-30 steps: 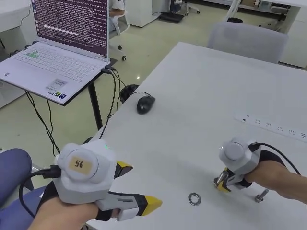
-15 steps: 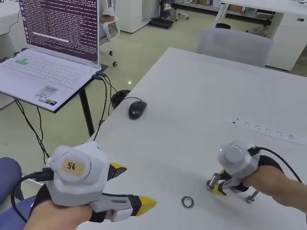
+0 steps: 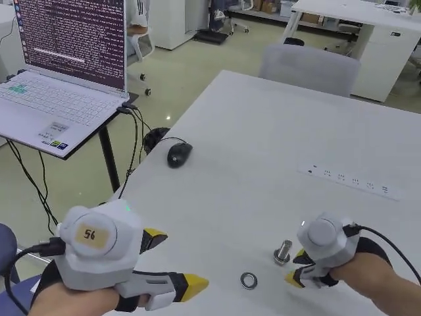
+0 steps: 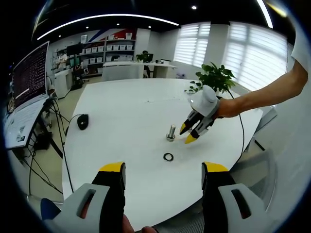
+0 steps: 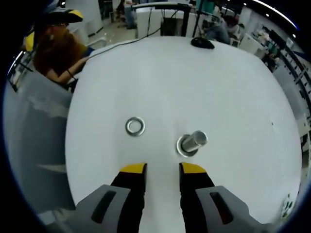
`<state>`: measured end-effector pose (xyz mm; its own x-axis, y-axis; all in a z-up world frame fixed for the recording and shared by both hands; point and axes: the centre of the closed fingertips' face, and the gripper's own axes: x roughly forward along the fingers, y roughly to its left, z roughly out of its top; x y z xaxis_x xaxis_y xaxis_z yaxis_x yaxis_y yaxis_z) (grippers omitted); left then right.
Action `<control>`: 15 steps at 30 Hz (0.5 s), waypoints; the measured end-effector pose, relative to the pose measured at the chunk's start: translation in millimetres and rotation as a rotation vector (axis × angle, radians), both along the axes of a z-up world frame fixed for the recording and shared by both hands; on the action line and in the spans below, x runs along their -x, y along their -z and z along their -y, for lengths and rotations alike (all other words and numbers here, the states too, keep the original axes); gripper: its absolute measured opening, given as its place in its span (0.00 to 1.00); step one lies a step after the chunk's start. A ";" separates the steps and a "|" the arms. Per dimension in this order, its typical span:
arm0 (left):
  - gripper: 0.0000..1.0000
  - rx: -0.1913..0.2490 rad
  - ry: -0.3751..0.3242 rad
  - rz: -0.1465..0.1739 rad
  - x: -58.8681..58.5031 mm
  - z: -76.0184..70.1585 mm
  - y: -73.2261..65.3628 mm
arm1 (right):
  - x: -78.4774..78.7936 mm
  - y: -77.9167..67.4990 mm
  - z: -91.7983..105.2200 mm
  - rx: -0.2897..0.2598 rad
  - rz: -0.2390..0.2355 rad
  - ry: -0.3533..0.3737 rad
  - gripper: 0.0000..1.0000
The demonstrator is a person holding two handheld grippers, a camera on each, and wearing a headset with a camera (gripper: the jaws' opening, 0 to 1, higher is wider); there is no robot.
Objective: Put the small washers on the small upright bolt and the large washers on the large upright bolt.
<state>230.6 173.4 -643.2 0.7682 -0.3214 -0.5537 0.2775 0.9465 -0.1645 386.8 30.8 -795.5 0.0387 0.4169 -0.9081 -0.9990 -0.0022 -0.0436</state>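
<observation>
A large bolt (image 3: 283, 251) stands upright on its head on the white table (image 3: 263, 145); in the right gripper view the large bolt (image 5: 192, 141) is just beyond my right gripper (image 5: 163, 170), whose jaws are open with nothing between them. One washer (image 3: 248, 280) lies flat to the bolt's left, and the washer (image 5: 135, 126) is bare table away from both grippers. My left gripper (image 3: 176, 260) hovers at the table's near left edge, jaws wide open and holding nothing. In the left gripper view my left gripper (image 4: 164, 170) faces the washer (image 4: 168, 157), the bolt (image 4: 171, 132) and the right gripper (image 4: 189, 134).
A black mouse (image 3: 178, 154) lies near the table's left edge. A white power strip (image 3: 348, 181) lies across the right side. A laptop (image 3: 59, 99) on a stand is off the table to the left, with cables hanging. A grey chair (image 3: 309, 66) stands at the far end.
The right gripper, shut on the large bolt earlier, has let it go standing upright and drawn back a little toward me. The head camera has shifted.
</observation>
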 end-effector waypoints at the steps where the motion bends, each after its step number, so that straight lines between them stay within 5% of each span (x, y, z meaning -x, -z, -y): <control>1: 0.63 0.000 0.000 0.000 0.4 0.3 0.0 | 3.3 3.1 1.9 0.005 -0.003 0.001 0.27; 15: 0.62 0.000 0.001 -0.004 0.9 1.5 0.6 | 37.2 22.8 -19.5 -0.026 -0.089 -0.001 0.28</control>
